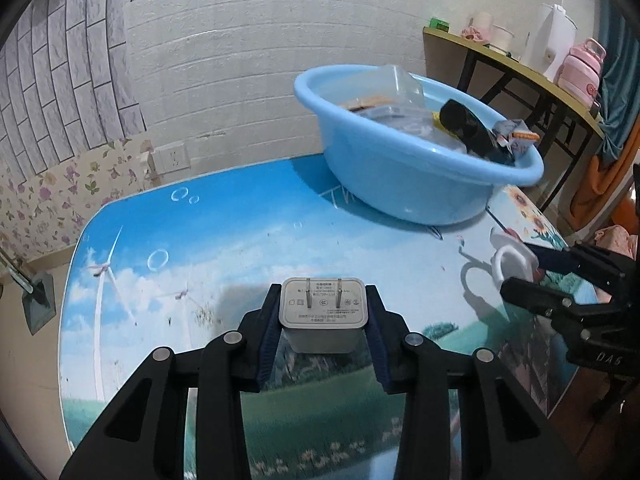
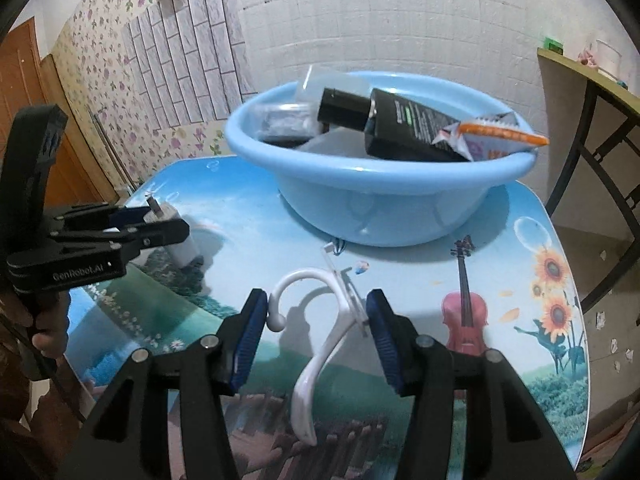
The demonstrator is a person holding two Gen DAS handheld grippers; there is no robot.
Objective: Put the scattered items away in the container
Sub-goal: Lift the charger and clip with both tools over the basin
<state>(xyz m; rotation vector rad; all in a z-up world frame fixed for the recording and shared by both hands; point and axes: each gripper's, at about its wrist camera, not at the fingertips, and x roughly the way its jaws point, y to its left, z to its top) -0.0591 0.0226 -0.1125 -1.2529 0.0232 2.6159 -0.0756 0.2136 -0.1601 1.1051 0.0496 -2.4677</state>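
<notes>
Grippers angled down toward table: left gripper (image 1: 323, 312) clamps charger (image 1: 323, 312), right gripper (image 2: 316, 320) hook (image 2: 320, 320).

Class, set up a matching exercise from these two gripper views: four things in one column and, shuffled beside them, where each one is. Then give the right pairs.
Things:
1. white charger plug
2. white hook
3. black bottle
4. blue basin

Places:
A. lying inside the basin
B. between the right gripper's jaws
C. standing on the printed table
D. clamped in the left gripper

Pairs: 1-D, 2-B, 3-A, 4-C
</notes>
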